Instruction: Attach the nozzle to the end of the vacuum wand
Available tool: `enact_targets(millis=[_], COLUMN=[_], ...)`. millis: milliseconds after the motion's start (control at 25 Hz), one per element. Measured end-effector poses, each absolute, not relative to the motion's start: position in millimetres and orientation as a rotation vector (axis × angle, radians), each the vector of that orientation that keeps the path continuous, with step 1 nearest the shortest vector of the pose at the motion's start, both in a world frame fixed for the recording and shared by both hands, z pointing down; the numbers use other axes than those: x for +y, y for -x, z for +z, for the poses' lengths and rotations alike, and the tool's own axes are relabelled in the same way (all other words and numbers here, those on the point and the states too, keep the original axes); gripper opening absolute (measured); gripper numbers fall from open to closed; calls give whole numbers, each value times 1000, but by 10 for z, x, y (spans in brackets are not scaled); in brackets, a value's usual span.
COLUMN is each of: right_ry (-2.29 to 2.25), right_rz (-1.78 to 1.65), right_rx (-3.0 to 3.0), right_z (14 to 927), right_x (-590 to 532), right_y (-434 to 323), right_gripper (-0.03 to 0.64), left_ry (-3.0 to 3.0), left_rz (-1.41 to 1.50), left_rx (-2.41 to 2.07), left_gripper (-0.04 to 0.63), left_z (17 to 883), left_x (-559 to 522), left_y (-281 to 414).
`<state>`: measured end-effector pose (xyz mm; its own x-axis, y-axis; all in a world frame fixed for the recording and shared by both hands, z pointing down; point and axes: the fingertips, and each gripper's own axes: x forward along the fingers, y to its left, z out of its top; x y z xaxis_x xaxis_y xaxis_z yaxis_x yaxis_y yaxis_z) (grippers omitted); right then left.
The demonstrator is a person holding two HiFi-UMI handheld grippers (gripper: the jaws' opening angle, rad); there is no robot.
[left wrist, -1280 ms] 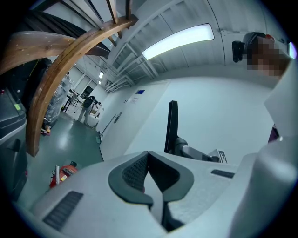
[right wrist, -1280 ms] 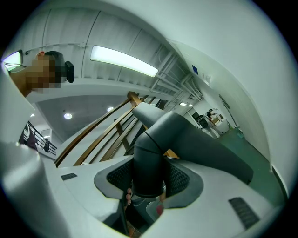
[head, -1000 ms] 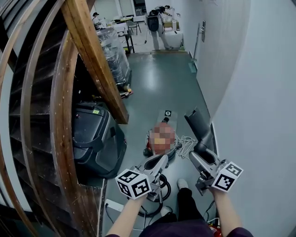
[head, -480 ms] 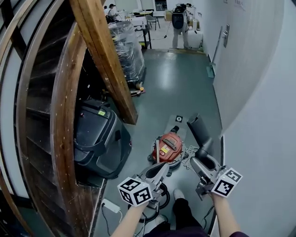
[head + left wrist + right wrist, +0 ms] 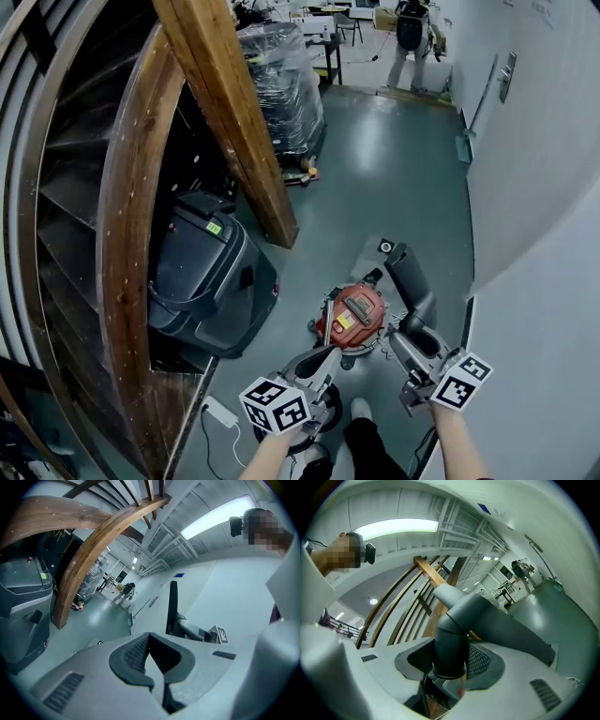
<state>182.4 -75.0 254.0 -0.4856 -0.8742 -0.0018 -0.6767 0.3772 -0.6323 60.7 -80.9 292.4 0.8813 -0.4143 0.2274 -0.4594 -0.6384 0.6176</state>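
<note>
The right gripper [image 5: 412, 336] is gripping the grey nozzle [image 5: 409, 274] by its neck, jaws wide around it, above the red vacuum [image 5: 354, 314] on the floor [image 5: 394, 169]; the left gripper [image 5: 322, 358] is hanging with jaws shut, empty, presumably free for the wand

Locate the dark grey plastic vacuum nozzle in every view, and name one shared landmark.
Head view: dark grey plastic vacuum nozzle at lower right, in the right gripper.
Left gripper view: right of centre, a dark upright strip.
Right gripper view: centre, between the jaws.
Shared landmark: the brown wooden staircase.
</note>
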Motion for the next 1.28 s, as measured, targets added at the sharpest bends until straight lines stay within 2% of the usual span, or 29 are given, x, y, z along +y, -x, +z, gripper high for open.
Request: enact_targets(millis=[400,680,1280], right_ry=[1340,1356,1384], right_rz=[-888,-892,-985], right_rx=[2304,2286,2282], right_z=[3015,3345,4633], right_x=[-1134,-1196,-1419], right_y=[-1785,-1678,-1625], right_gripper=[186,186,186], left_ry=[-2298,-2273,-2251], left_rz=[67,131,207], left_rx=[-738,-868,-847], left_gripper=[5,5,5], left_z=[3458,4183,5562], left_x=[-1230,-1478,-1595], left_y=[-453,-102,-234])
